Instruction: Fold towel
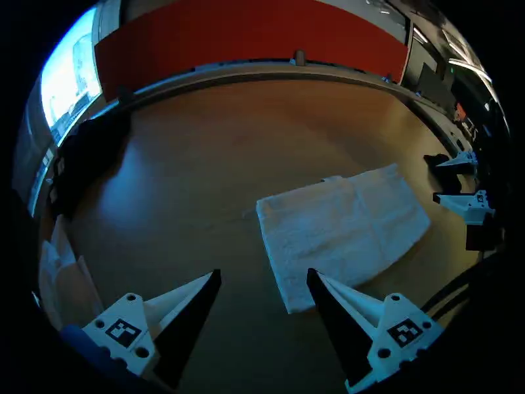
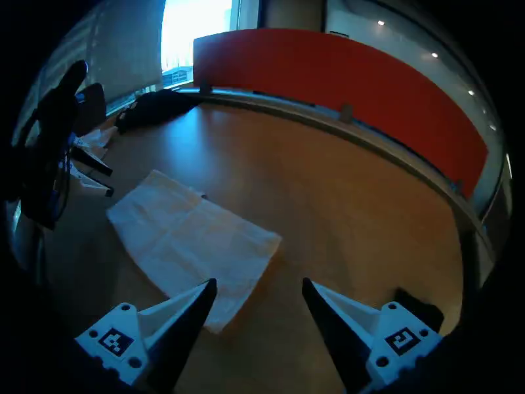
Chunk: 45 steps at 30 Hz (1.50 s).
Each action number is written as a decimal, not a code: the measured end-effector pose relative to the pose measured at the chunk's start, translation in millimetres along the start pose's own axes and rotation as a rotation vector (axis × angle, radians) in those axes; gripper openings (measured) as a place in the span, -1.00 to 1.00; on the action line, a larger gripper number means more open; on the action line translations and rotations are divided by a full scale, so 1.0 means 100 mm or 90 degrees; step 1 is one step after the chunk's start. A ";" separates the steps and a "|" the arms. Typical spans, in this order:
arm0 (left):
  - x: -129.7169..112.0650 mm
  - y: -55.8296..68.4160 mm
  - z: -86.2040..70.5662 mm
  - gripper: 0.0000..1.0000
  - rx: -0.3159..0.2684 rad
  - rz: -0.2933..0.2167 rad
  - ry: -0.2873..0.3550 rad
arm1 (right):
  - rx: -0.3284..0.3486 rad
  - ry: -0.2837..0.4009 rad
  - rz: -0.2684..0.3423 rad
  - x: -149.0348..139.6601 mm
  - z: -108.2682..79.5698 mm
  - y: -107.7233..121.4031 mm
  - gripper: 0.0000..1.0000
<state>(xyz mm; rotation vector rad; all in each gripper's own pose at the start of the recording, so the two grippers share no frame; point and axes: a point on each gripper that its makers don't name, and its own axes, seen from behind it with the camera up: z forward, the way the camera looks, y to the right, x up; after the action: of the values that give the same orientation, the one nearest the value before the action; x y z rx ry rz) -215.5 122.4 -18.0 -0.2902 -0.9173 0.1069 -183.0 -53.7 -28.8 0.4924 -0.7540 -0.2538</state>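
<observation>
A white towel (image 1: 341, 230) lies flat on the wooden table (image 1: 216, 171), a rough rectangle with a crease across its middle. My left gripper (image 1: 262, 272) hovers open over the table at the towel's near corner, nothing between its fingers. In the left gripper view the right gripper (image 1: 437, 178) hangs just beyond the towel's far right edge. In the right gripper view the towel (image 2: 190, 236) lies ahead and to the left. My right gripper (image 2: 258, 282) is open above its near corner, holding nothing. The left gripper (image 2: 110, 182) shows at the towel's far left end, held by a hand (image 2: 49, 151).
A red partition (image 1: 249, 33) runs along the table's back edge. A black bag (image 2: 154, 105) and some pale crumpled material (image 2: 95, 138) sit at the window end of the table. Bare wood (image 2: 341, 197) stretches to the right of the towel.
</observation>
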 end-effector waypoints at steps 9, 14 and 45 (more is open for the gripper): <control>-0.28 0.06 -0.15 0.95 -0.001 -0.023 -0.004 | -0.001 -0.002 0.009 -0.15 -0.17 -0.11 1.00; -0.36 0.06 -0.19 0.95 0.001 -0.027 -0.004 | -0.001 -0.001 0.008 -0.18 -0.20 -0.13 1.00; -0.77 -0.29 -0.68 0.94 0.064 -0.088 0.009 | 0.063 -0.052 -0.063 -0.44 -0.02 -0.32 0.96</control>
<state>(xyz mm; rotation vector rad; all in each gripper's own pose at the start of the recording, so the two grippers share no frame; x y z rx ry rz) -209.5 64.2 -107.6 -0.1336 -0.9120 0.0240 -214.2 -63.5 -72.5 0.6174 -0.8250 -0.3320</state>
